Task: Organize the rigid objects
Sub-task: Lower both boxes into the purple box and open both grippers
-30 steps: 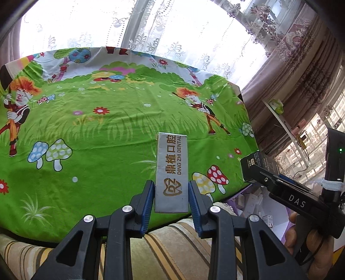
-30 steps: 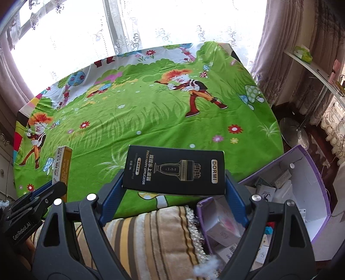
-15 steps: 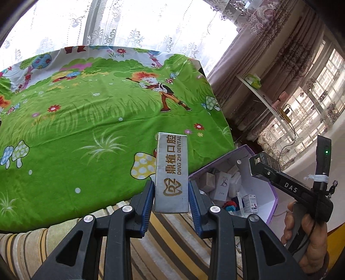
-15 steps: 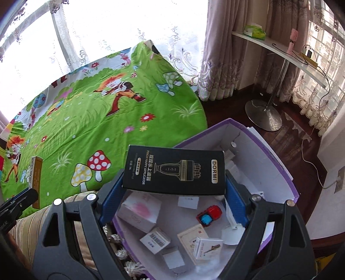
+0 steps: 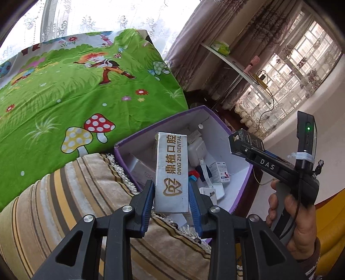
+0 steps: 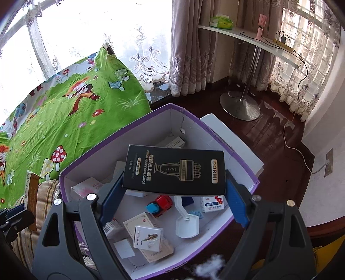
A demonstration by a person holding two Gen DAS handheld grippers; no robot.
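Left wrist: my left gripper clamps one white dental box between its pads, above the purple bin.

Right wrist: my right gripper, spread wide, grips one black DORMI box lengthwise between its fingers, over that bin.

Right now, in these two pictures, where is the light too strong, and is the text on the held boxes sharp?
Left wrist view: the window is blown out white, yet the white dental box reads sharply. Right wrist view: the window glares too; the black box is sharp, and straight lines bend near the edges.
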